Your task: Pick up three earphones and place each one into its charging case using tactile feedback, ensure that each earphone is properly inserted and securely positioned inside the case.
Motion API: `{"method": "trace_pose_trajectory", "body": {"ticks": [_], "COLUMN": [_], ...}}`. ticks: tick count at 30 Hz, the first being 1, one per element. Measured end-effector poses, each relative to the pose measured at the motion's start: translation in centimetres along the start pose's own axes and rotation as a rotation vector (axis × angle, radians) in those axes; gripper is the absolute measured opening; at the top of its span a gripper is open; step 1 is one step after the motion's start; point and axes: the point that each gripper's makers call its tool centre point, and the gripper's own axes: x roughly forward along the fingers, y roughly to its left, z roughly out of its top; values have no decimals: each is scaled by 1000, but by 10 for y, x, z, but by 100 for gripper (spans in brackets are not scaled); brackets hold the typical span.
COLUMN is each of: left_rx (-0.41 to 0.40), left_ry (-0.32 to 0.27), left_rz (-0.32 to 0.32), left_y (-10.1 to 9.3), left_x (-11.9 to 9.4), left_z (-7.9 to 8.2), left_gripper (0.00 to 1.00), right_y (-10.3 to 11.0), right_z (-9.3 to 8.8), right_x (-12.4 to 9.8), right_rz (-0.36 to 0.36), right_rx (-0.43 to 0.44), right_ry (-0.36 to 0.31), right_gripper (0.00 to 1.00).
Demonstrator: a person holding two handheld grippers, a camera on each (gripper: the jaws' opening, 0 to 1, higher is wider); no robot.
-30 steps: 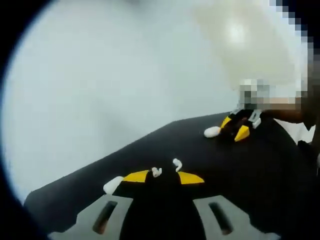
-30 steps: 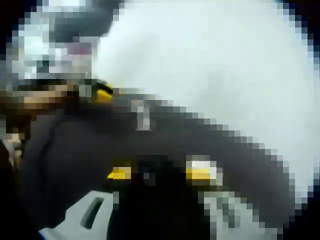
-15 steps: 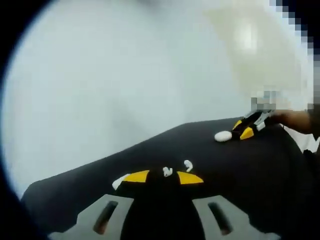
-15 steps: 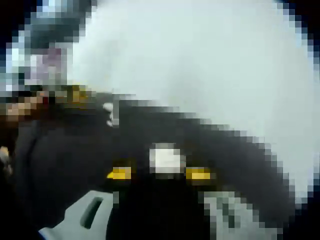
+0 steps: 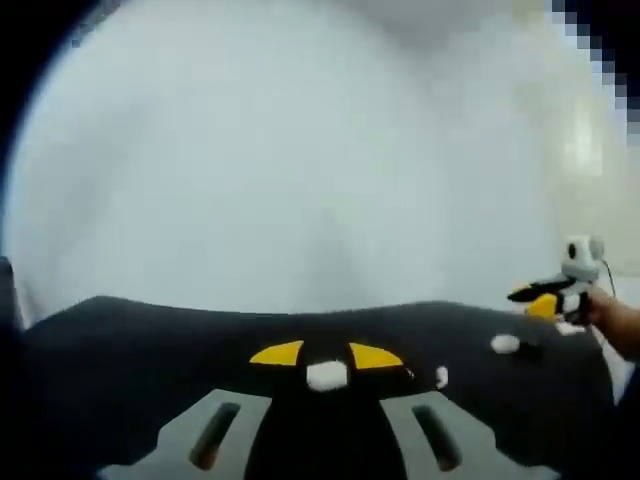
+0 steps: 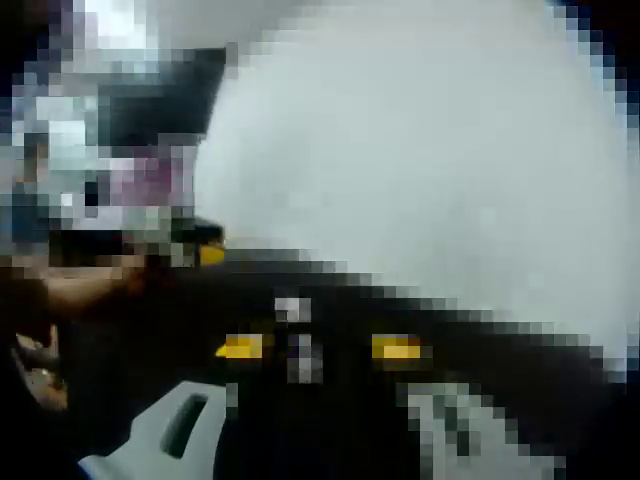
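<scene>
Where the black counter [image 5: 150,340] spreads out: two grippers, left gripper [image 5: 326,356] with jaws apart, right gripper [image 5: 545,298] further off, can't tell its jaws. Then two white cases, case [image 5: 326,376] between the left jaws, another case [image 5: 505,345] near the right gripper, plus one earphone [image 5: 441,376] between the cases.

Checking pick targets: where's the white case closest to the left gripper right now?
In the left gripper view, the white case lies on the black table between the left gripper yellow tips, with a small earphone just to its right.

Black table surface [image 5: 130,340] below; pale blurred wall [image 5: 300,150] behind it
</scene>
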Motion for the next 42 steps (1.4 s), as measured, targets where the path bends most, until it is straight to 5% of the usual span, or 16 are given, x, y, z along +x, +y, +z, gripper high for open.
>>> {"method": "trace_pose_trajectory", "body": {"ticks": [2,7,12,15,28,36,42], "left_rx": [-16,17,-8,-19,3,58,54], "left_ry": [-18,12,16,32,52,58,56], "left_rz": [-8,34,22,6,-24,-12,-19], "left_y": [1,7,2,-6,-30,-28,-26], "left_x": [-2,-1,0,1,3,4,2], "left_z": [3,0,0,-1,-1,-4,0], "left_gripper": [14,13,9,6,3,25,18], "right_y": [6,0,13,15,14,15,23], "right_z": [5,7,-12,-14,-45,-50,-61], "right_x": [34,89,132,144,192,223,235], "right_rz": [70,59,147,171,229,271,289], "right_rx": [67,-36,-51,-85,-161,-124,-99], "right_ry": [18,61,152,165,290,309,326], "right_gripper": [40,41,47,53,53,53,51]}}
